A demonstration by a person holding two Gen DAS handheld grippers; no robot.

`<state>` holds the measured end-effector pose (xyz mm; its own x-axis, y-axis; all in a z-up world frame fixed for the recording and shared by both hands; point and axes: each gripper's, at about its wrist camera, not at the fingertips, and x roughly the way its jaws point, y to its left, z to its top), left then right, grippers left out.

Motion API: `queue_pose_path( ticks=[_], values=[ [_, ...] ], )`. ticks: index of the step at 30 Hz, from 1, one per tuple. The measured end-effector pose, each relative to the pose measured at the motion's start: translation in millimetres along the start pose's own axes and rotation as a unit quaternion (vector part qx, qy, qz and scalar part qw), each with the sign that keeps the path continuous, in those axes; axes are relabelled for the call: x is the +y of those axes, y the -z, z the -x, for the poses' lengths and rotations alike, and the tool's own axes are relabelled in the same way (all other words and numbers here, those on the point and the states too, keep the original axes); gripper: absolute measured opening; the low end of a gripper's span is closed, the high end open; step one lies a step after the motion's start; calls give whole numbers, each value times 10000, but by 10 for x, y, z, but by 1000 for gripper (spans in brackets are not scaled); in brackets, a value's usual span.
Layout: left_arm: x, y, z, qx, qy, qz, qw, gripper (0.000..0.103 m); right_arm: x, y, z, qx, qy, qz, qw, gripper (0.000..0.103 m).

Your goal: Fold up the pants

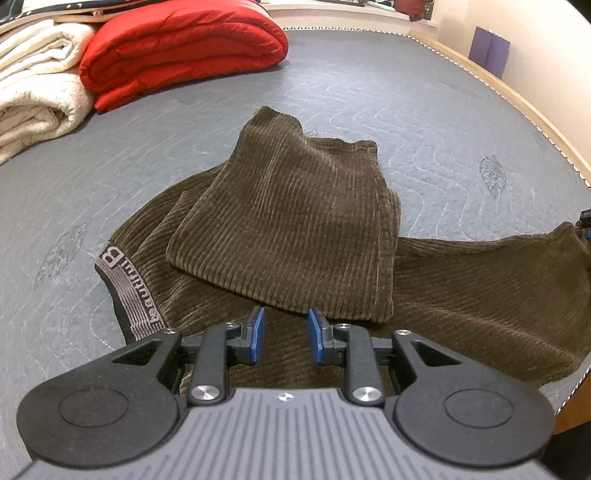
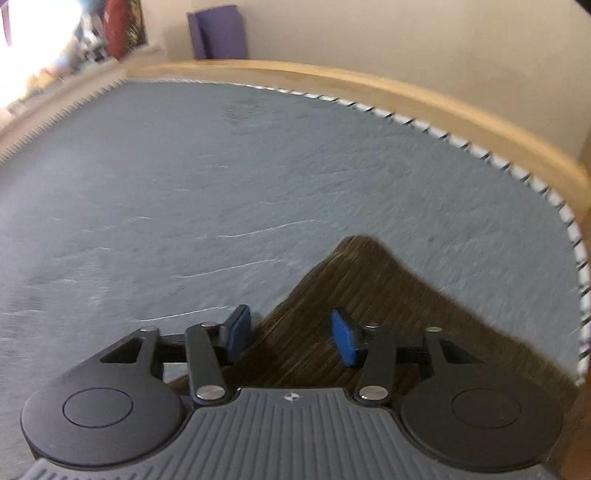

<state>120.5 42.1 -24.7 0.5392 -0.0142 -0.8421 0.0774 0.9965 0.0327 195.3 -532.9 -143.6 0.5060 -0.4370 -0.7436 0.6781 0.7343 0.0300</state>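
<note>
the grey quilted mattress fills both views, edged by a pale wooden bed frame that runs from 9 o'clock over 12 to 3 o'clock in the right wrist view. on it, in the left wrist view, the brown corduroy pants lie at the centre, reaching from about 8 o'clock to 3 o'clock; one part is doubled over on top of the rest, and the grey waistband with white lettering sits at 8 o'clock. in the right wrist view (blurred) a pointed corner of the same pants reaches up from 5 o'clock towards the centre.

at 11 o'clock in the left wrist view a folded red quilt lies on the mattress, with folded cream blankets just beside it at 10 o'clock. a purple object leans on the wall at 12 o'clock in the right wrist view; what it is i cannot tell.

the left gripper hangs over the pants at 6 o'clock, its blue pads standing apart with cloth seen below the gap, none pinched. the right gripper also stands spread, over the edge of the pants corner, its pads gripping nothing.
</note>
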Motion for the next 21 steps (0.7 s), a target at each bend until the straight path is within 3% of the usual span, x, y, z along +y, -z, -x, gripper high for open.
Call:
queue_pose_path(
  ticks=[2, 3, 6, 9, 11, 13, 15, 19, 20, 21],
  values=[
    [-9, -26, -13, -13, 22, -20, 10000, 29, 14, -22, -45, -96, 157, -55, 9998, 9],
    [-14, -36, -18, -25, 30, -42, 10000, 29, 12, -31, -70, -123, 169, -71, 9998, 8],
    [-19, -55, -42, -13, 37, -55, 10000, 29, 56, -54, -104, -335, 367, -78, 9987, 6],
    [-11, -53, -56, 14, 40, -39, 10000, 29, -72, -162, -58, -778, 574, -589, 9936, 5],
    [-3, -45, -48, 14, 51, -55, 10000, 29, -170, -223, -111, -807, 329, -754, 9933, 5],
    [18, -28, -40, 27, 46, -65, 10000, 29, -207, -226, -189, -678, -163, -645, 9955, 7],
    [53, -19, -28, 29, 29, -51, 10000, 29, -254, -238, -198, -474, -378, -470, 9971, 9],
    [158, -3, 30, -20, 14, 68, 10000, 29, -467, -316, 146, -1040, -983, -427, 9888, 13],
    [184, 4, 53, -41, 28, 106, 9999, 29, -507, -323, 240, -1193, -1013, -360, 9870, 13],
    [197, 12, 78, -60, 40, 124, 9999, 29, -559, -332, 344, -1299, -970, -276, 9864, 20]
  ],
)
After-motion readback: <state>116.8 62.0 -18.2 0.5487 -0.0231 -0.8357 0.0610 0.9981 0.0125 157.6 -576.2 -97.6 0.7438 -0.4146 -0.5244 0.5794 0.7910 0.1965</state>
